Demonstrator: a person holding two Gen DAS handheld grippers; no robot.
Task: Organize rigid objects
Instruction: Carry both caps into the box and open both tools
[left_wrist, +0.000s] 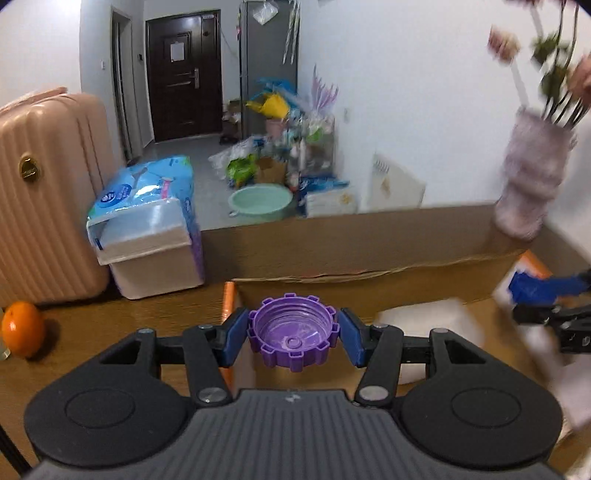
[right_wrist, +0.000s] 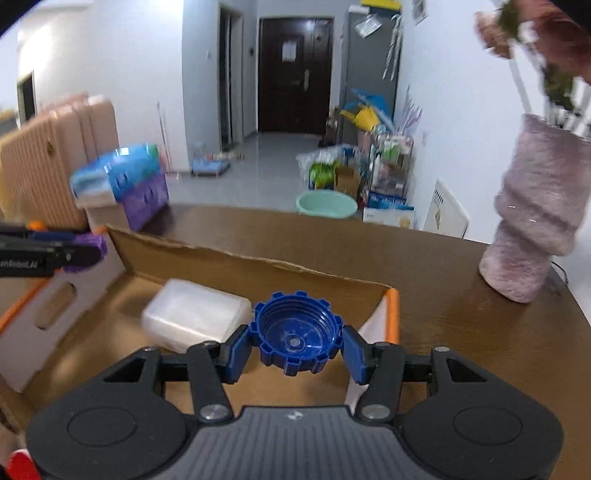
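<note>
My left gripper is shut on a purple toothed cap, open side up, held above the left edge of an open cardboard box. My right gripper is shut on a blue toothed cap, held over the same cardboard box near its right wall. A white plastic container lies inside the box; it also shows in the left wrist view. The right gripper with its blue cap shows in the left wrist view. The left gripper with its purple cap shows in the right wrist view.
The box sits on a brown wooden table. A pink fuzzy vase with flowers stands at the table's back right. An orange lies at the left. A pink suitcase and tissue packs stand beyond the table.
</note>
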